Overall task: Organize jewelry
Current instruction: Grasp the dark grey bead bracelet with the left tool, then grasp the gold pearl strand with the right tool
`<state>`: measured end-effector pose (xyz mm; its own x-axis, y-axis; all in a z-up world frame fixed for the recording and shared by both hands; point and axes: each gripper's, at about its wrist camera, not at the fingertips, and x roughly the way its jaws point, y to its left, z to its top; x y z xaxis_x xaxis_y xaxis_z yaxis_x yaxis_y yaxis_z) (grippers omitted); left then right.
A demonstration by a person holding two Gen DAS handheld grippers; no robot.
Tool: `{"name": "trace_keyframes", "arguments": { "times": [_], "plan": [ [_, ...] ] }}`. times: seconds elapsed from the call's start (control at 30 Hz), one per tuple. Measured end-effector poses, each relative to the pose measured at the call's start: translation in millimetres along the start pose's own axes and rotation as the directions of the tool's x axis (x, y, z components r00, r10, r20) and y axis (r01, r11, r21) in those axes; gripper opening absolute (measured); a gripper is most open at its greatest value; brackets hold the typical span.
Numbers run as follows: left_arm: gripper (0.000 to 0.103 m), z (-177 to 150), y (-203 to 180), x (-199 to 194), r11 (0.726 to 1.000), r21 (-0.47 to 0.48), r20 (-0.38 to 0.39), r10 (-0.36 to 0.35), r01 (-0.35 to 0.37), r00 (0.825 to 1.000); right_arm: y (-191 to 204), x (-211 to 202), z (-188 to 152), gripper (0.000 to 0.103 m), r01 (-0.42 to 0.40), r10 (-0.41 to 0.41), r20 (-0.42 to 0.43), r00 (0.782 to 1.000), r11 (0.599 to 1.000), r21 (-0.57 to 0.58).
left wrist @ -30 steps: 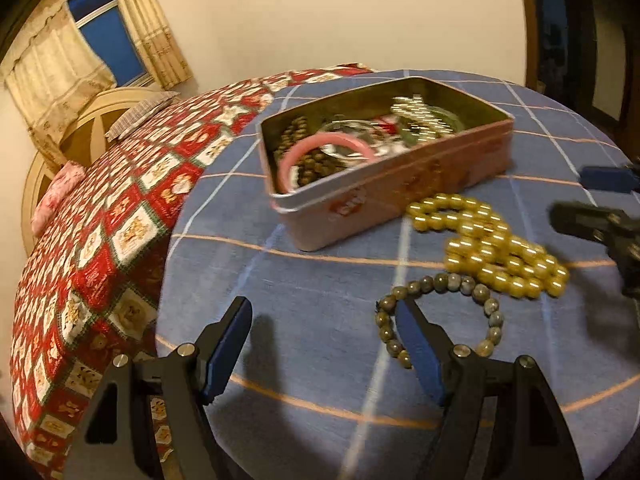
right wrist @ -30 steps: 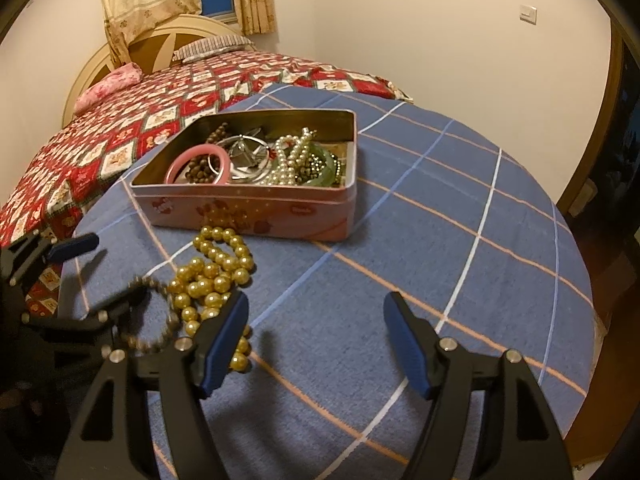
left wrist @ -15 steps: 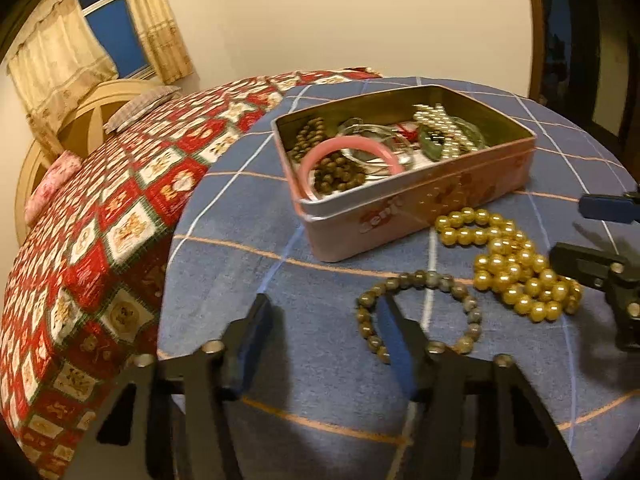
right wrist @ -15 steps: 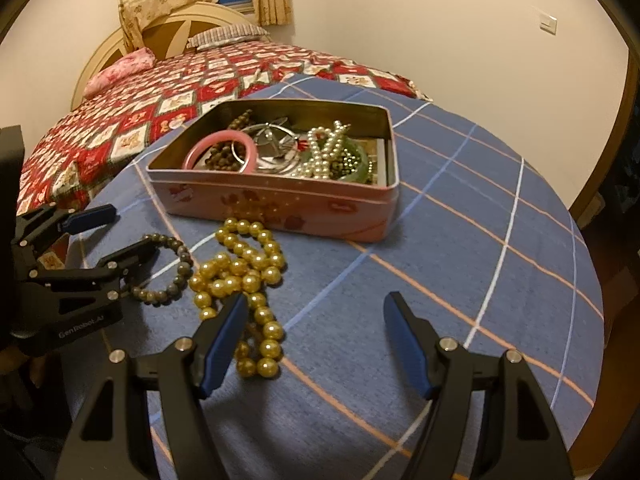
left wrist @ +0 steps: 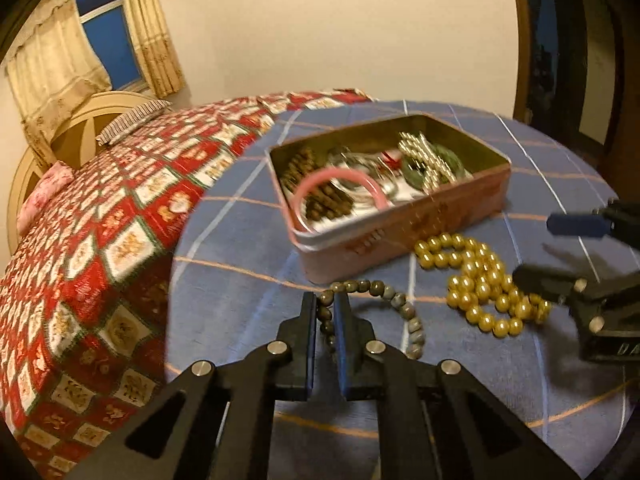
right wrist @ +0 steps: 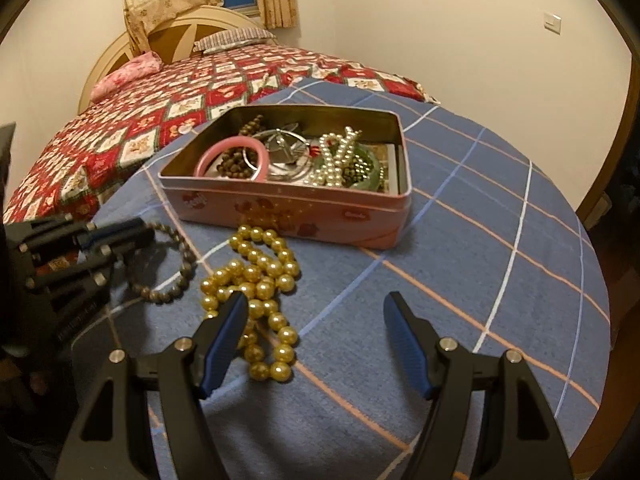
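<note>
Between our left gripper's [left wrist: 325, 312] blue pads sits one side of the grey-green bead bracelet [left wrist: 394, 308]; its jaws have just been closing and now pinch that strand, the rest of the loop trailing off to the right of the fingers on the blue checked tablecloth [left wrist: 240, 300]. Just past the fingertips stands the pink jewelry tin [left wrist: 404, 236], open, already holding a pink bangle [left wrist: 320, 180], a pearl string [right wrist: 336, 156] and darker beads.

Our right gripper [right wrist: 316, 320] hangs with its jaws wide and nothing between them; the gold bead necklace [right wrist: 256, 280] lies heaped against its left finger and beyond it.

We judge the step in hand to be carrying the bracelet into the tin. To do it well, we should lift straight up until the hanging loop clears the cloth and the tin's near wall, then move forward over the open space and let go low, so the beads do not bounce out. A thin strand can slip between pads, so we keep the squeeze firm and the motion slow. The right gripper should stay clear of the path.
</note>
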<state>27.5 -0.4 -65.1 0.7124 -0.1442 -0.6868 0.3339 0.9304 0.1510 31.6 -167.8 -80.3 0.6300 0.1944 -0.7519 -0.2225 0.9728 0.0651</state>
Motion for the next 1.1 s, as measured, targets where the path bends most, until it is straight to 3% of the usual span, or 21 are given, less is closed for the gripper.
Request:
{"name": "trace_keyframes", "arguments": {
  "times": [0.33,0.4,0.47,0.53,0.6,1.1],
  "plan": [
    [0.008,-4,8,0,1.0,-0.03,-0.003,0.003,-0.003,1.0,22,13,7,0.071,-0.017,0.015,-0.033,0.999,0.997,-0.069],
    [0.008,-5,9,2,0.999,-0.036,-0.006,-0.003,0.003,1.0,24,18,6,0.06,-0.026,0.021,-0.055,0.998,0.997,-0.074],
    [0.008,-6,9,3,0.999,-0.041,-0.007,-0.009,0.008,1.0,25,26,3,0.055,-0.038,0.03,-0.101,0.994,0.996,-0.075],
    [0.008,-6,8,3,0.999,-0.042,-0.007,-0.013,0.012,1.0,26,25,1,0.051,-0.03,0.022,-0.086,0.996,0.996,-0.087],
    [0.008,-6,8,2,0.999,-0.044,-0.003,-0.017,0.017,1.0,25,24,2,0.025,-0.044,0.036,-0.087,0.996,0.996,-0.083],
    [0.008,12,11,-31,0.998,-0.056,0.081,-0.029,0.033,0.996,22,-15,13,0.024,-0.057,0.06,0.046,0.997,0.996,-0.062]
  ]
}}
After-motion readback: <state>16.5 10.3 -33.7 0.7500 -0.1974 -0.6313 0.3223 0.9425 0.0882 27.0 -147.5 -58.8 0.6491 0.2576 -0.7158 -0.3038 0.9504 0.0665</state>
